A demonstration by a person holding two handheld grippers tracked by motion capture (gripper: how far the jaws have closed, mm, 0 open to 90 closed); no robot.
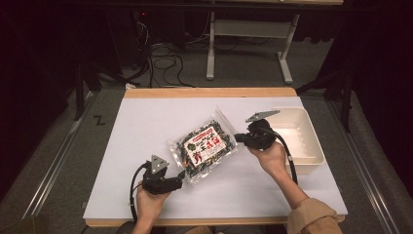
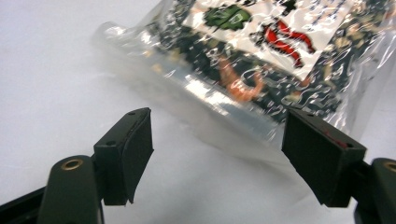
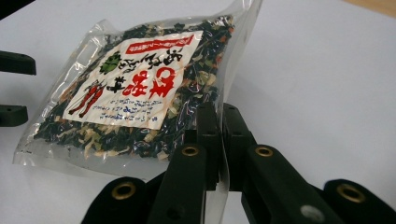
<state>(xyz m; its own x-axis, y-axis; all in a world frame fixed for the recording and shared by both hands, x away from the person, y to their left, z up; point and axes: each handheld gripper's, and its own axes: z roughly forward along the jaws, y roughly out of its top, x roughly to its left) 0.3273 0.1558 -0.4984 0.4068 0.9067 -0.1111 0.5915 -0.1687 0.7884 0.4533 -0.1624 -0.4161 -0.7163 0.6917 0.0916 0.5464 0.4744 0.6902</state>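
Dark room, cables on the floor behind; white worktop [image 1: 146,122] with a white bin [image 1: 311,146] at its right edge.

Bag of dried mix [image 1: 207,146], clear film with a white label, sits mid-worktop between both hands, its right end tilted up off the surface.

Right hand-held gripper [image 1: 238,138]: clenched on the bag's clear edge seam. In the right gripper view the jaws stand pressed together with the film [image 3: 223,154] pinched between them, and the bag [image 3: 135,98] hangs off that pinch.

Left hand-held gripper [image 1: 181,176]: released, jaws wide apart. In the left gripper view the pads [image 2: 135,149] flank the bag's near corner [image 2: 243,93] without touching it; the film lies just ahead of them.

Step, as I read it: lift of the bag by one edge, likely headed for the bin just beside the right hand.

Next move needs: keep the pinch firm, since the seam is thin and slick and the contents' weight pulls on it. Either the left closes on the low corner to share the load, or it backs off so the bag swings free. Then carry right, clear the bin's near wall, lower in.
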